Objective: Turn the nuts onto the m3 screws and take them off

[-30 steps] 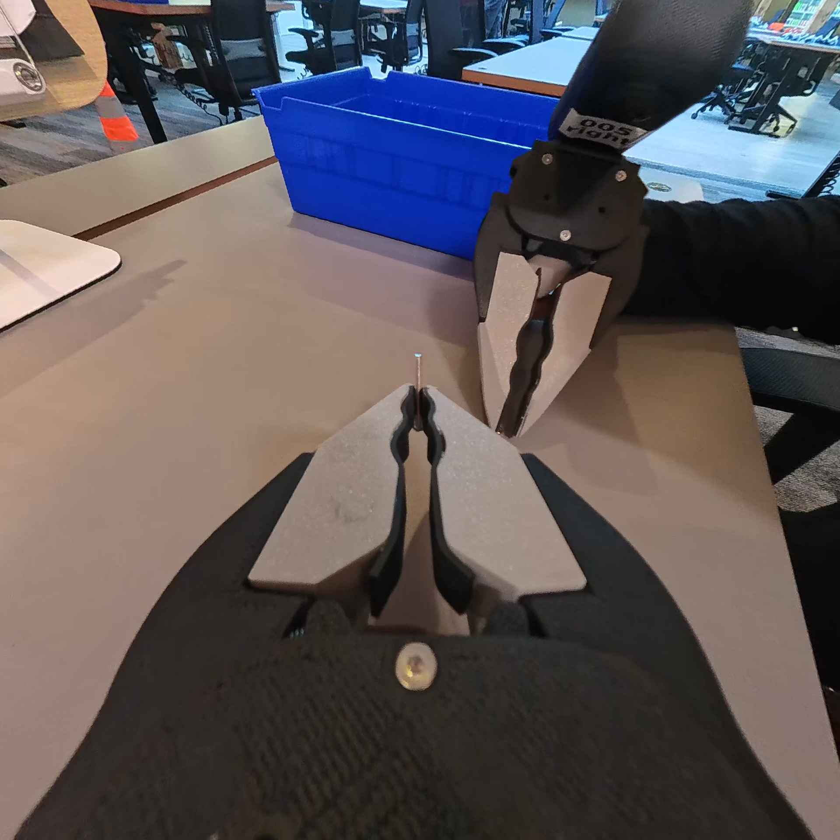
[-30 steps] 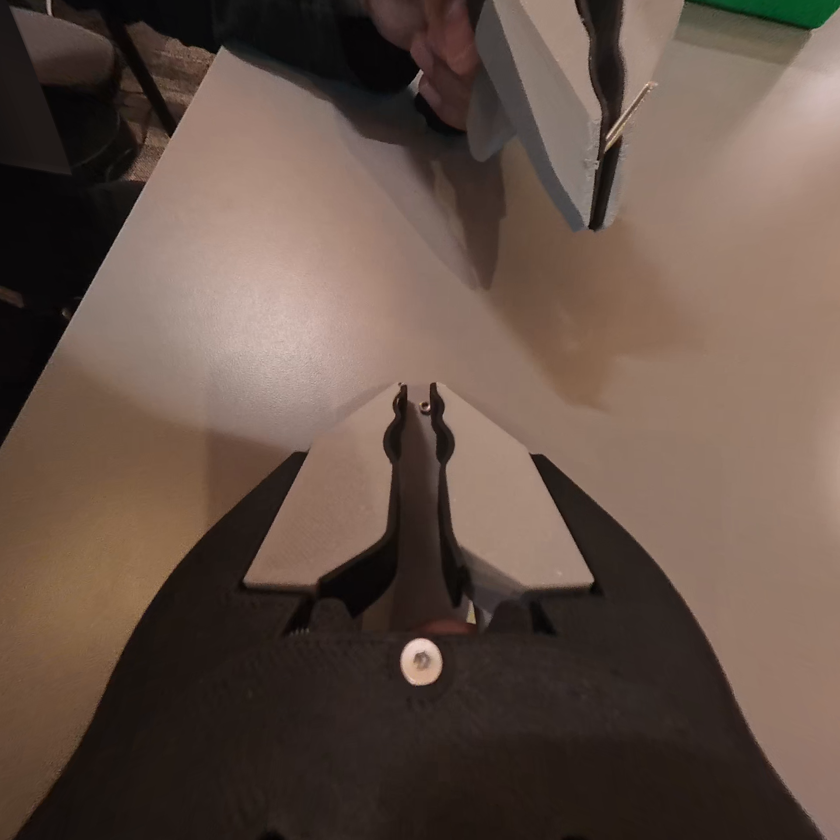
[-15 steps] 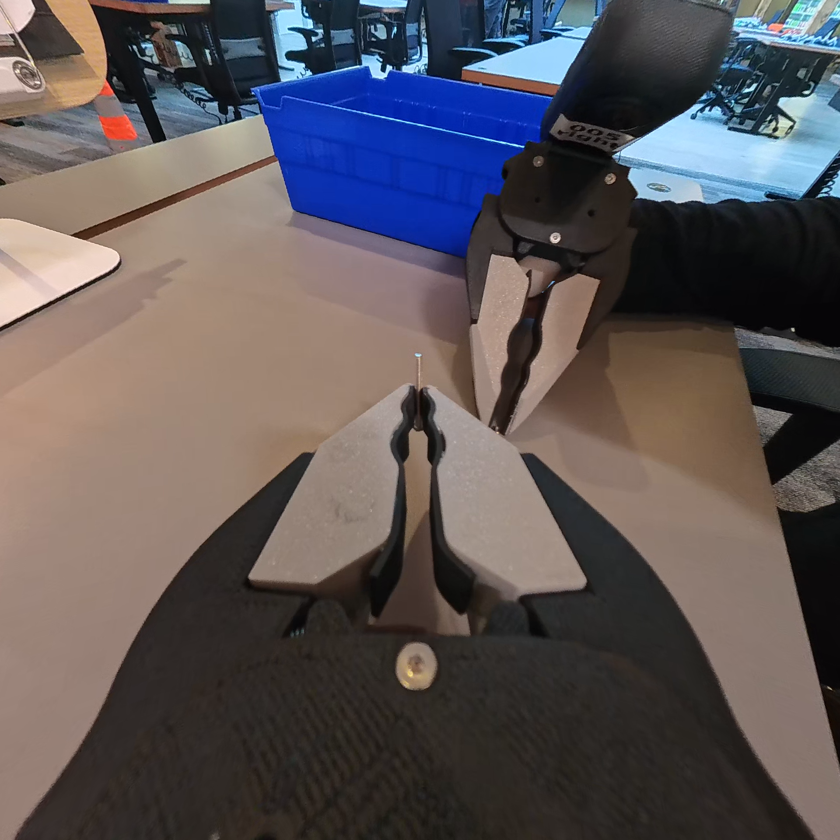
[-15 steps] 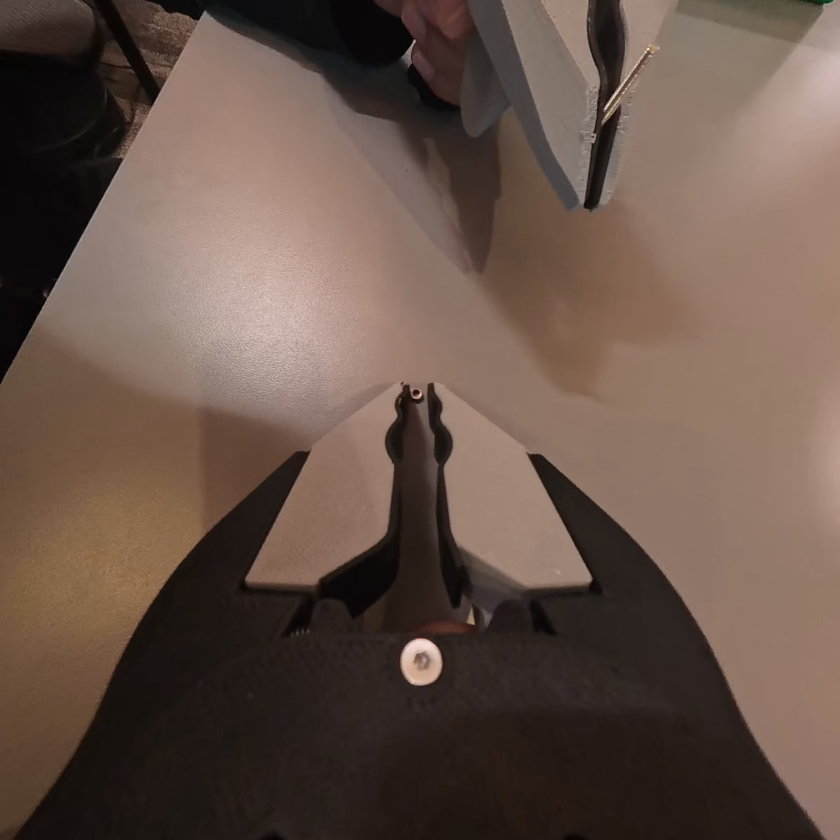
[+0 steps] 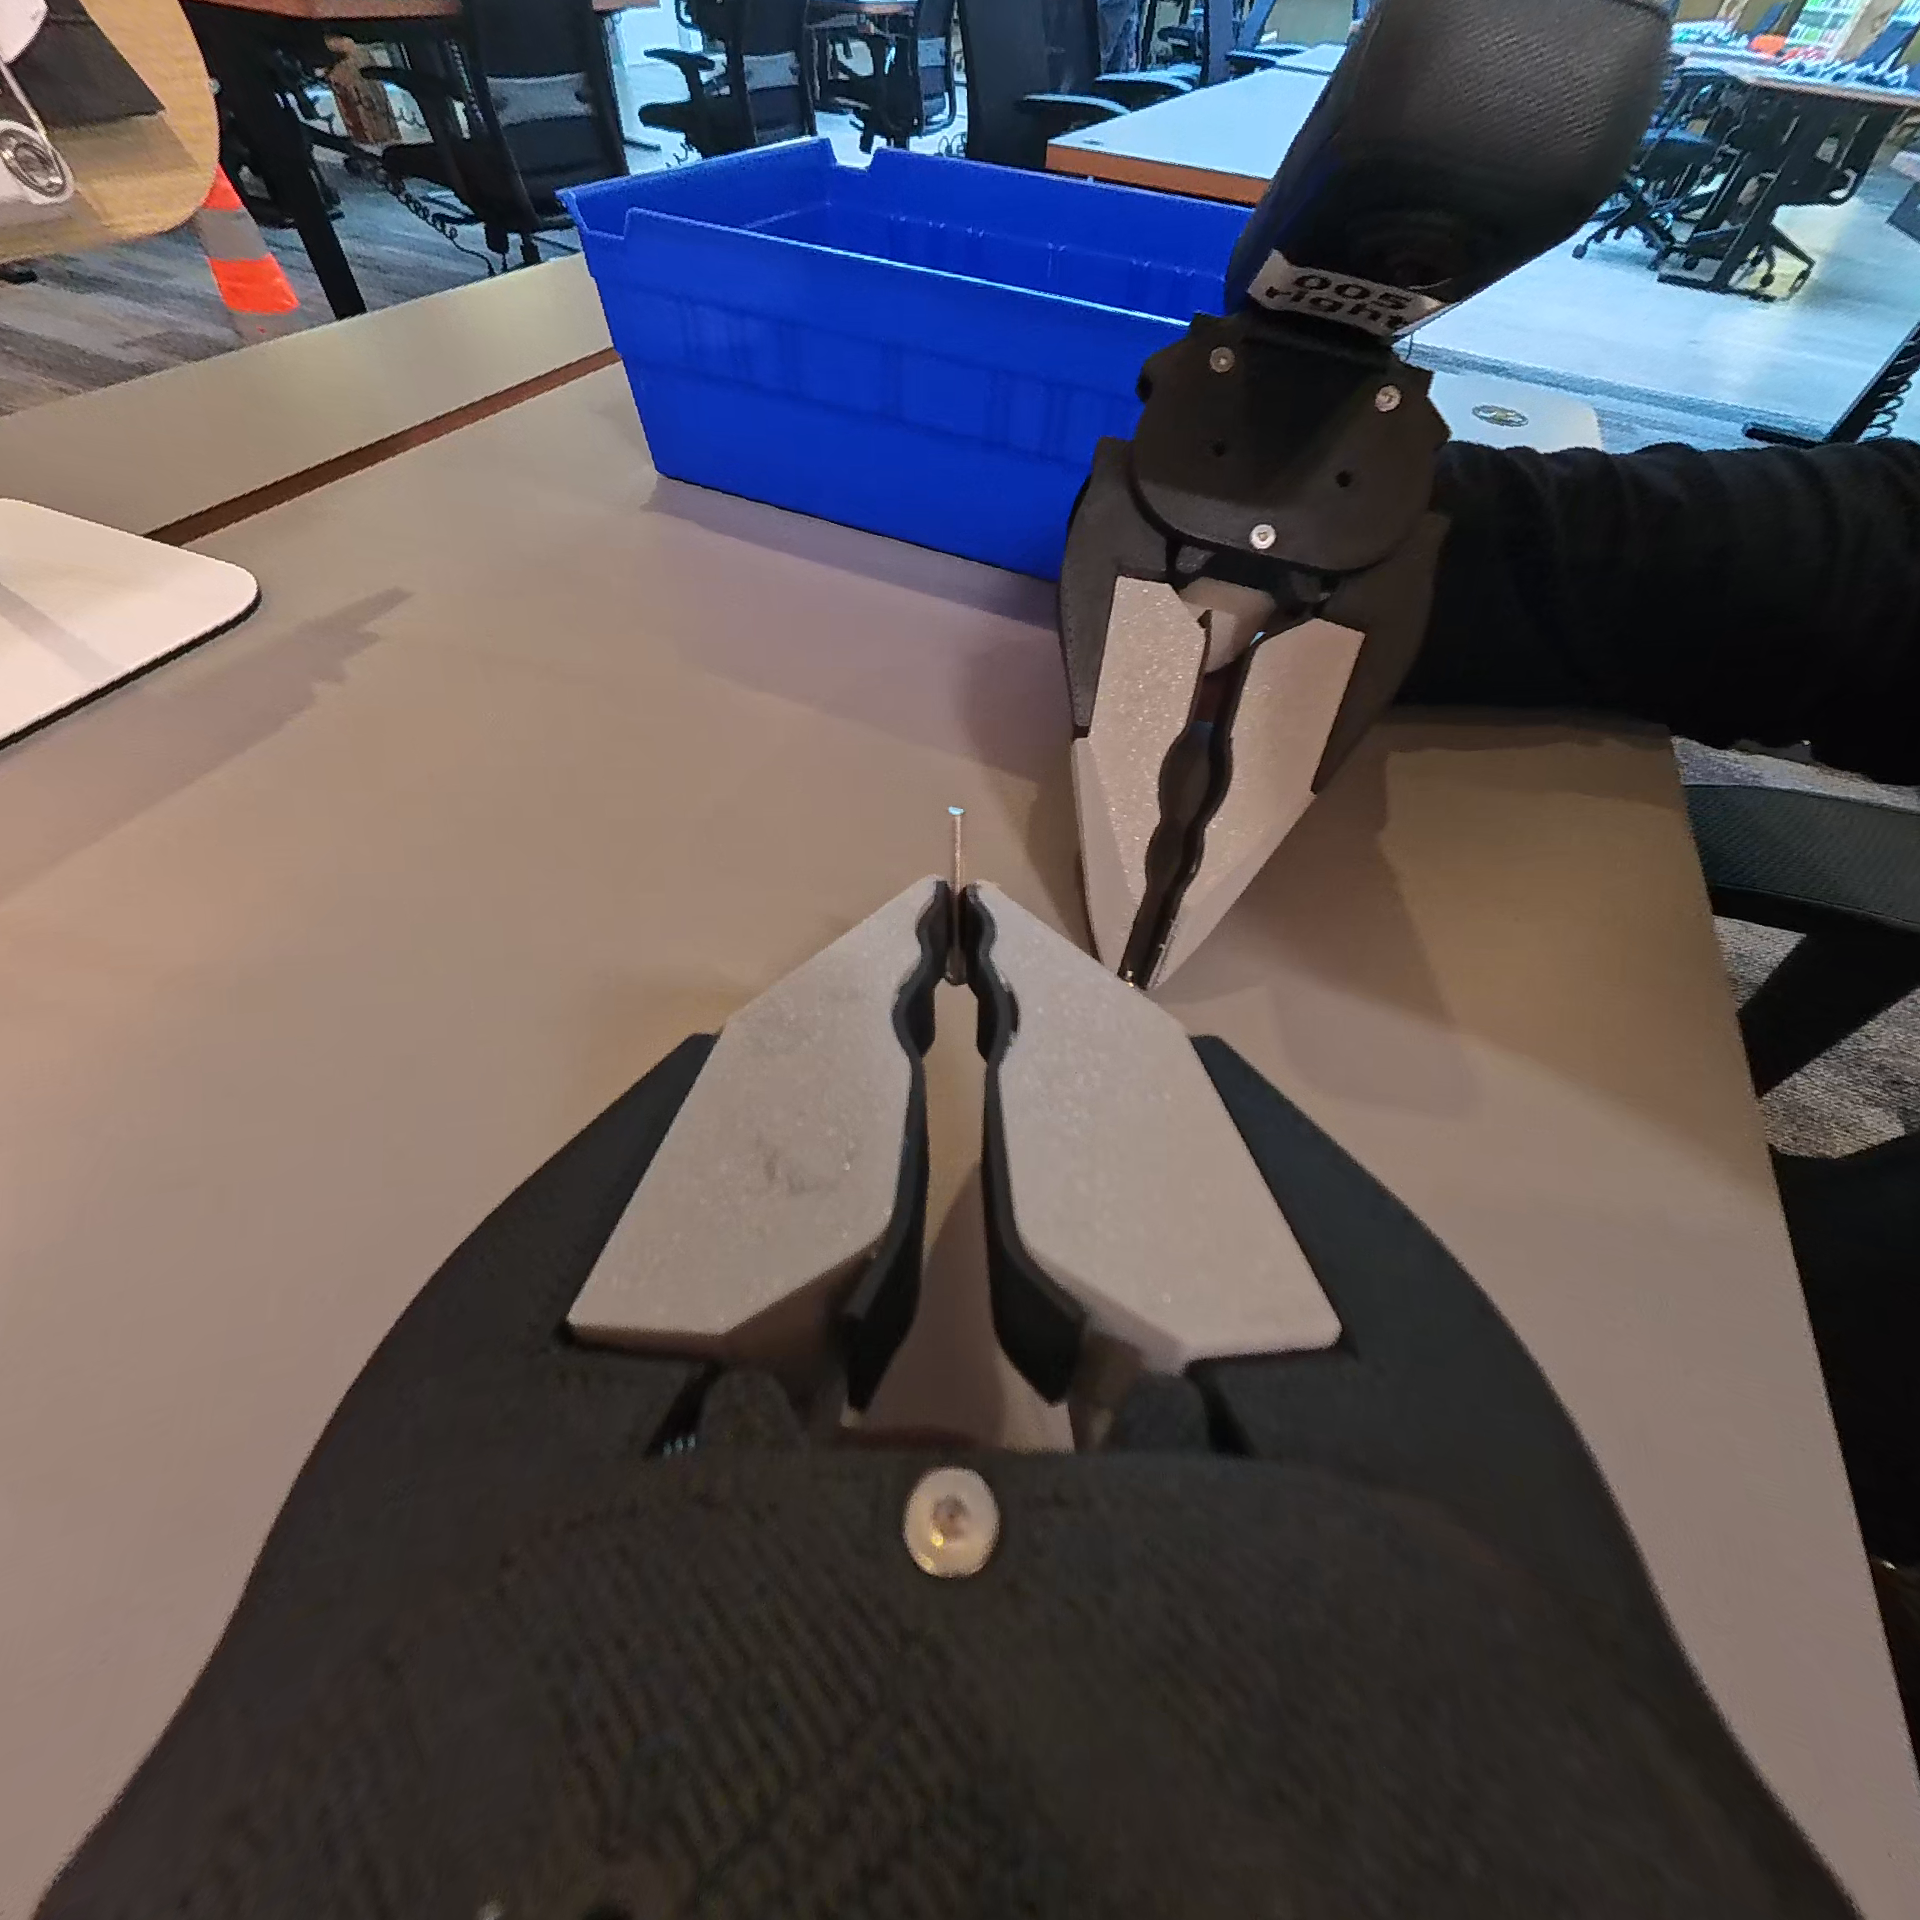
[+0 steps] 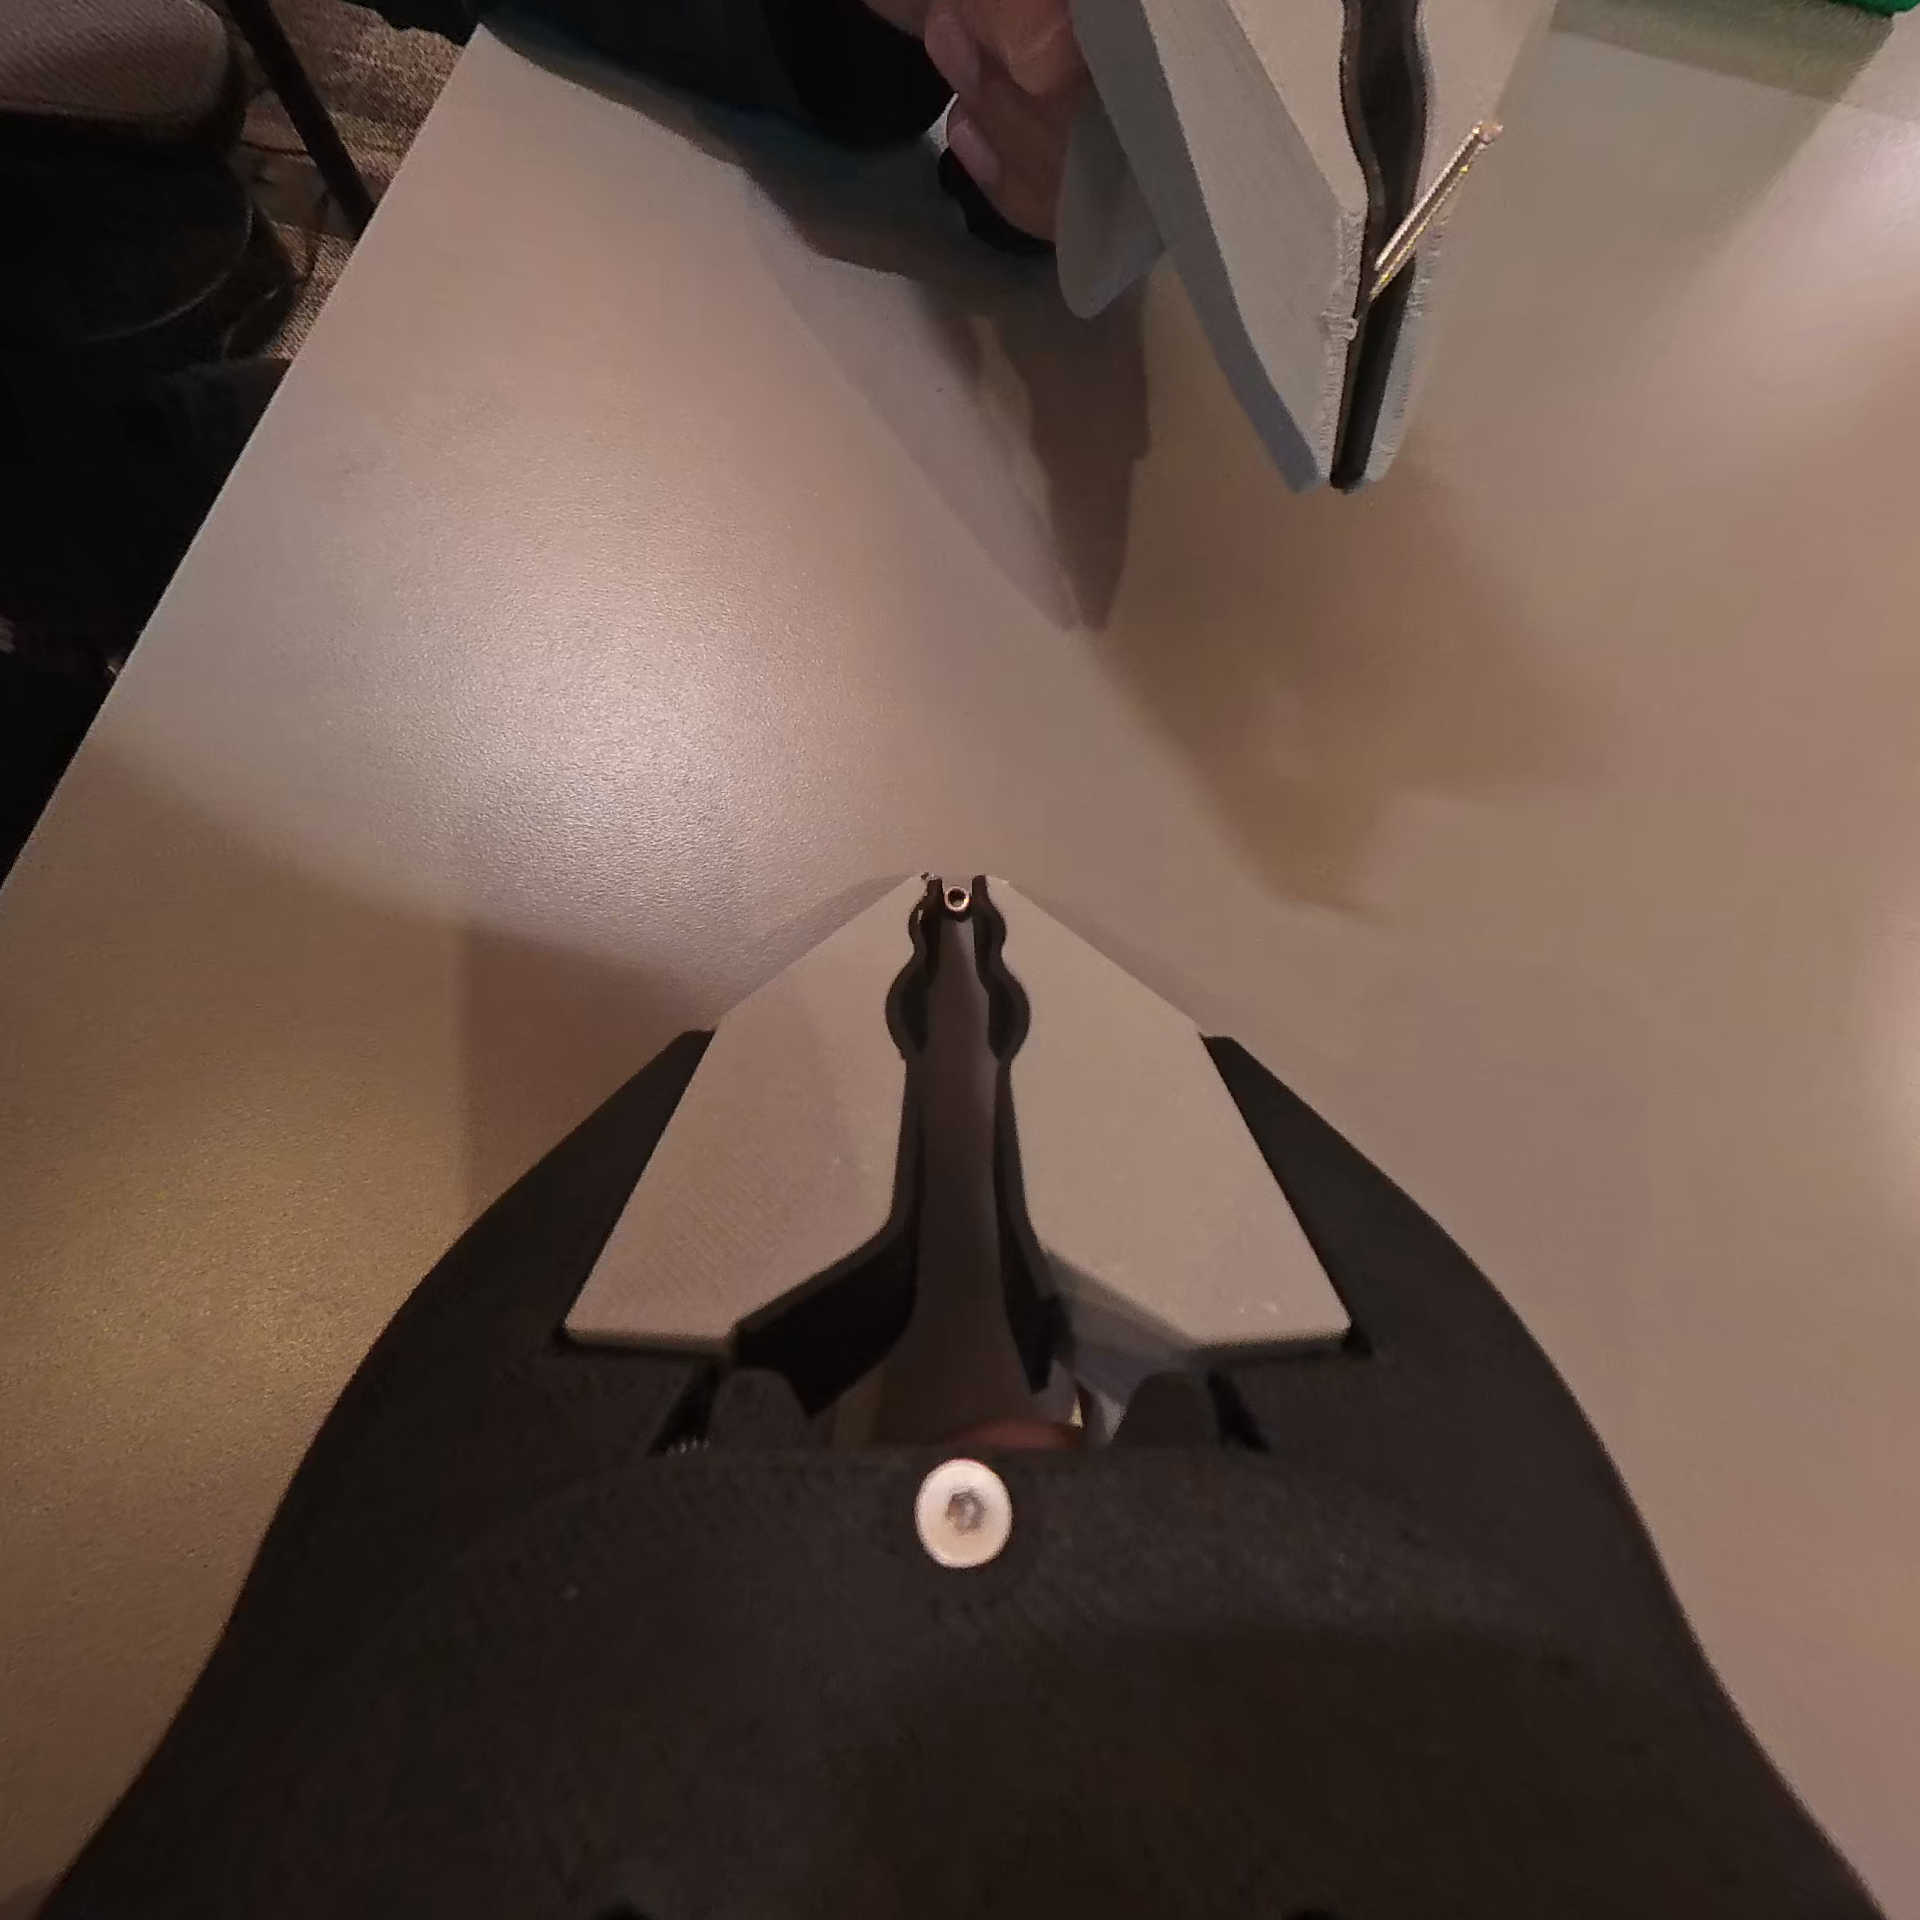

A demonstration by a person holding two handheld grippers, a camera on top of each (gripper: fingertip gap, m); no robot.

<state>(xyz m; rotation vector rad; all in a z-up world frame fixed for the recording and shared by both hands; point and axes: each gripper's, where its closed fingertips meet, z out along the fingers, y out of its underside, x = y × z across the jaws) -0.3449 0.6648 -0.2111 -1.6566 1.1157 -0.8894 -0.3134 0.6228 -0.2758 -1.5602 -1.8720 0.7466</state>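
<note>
My left gripper is shut on a thin silver M3 screw that sticks out past its tips, head at the far end. The screw also shows in the right wrist view, clamped in the left gripper at the top right. My right gripper is shut on a small metal nut held at its very tips, just above the table. In the left wrist view the right gripper points down, its tips to the right of the screw and apart from it.
A blue plastic bin stands at the back of the grey table. A white flat pad lies at the left edge. A person's dark sleeve comes in from the right. The table's edge runs down the right side. There is about 9 centimetres between the tips of the two grippers.
My right gripper has closed from slightly open onto the nut and lifted a little. The left gripper with the screw has barely moved.
</note>
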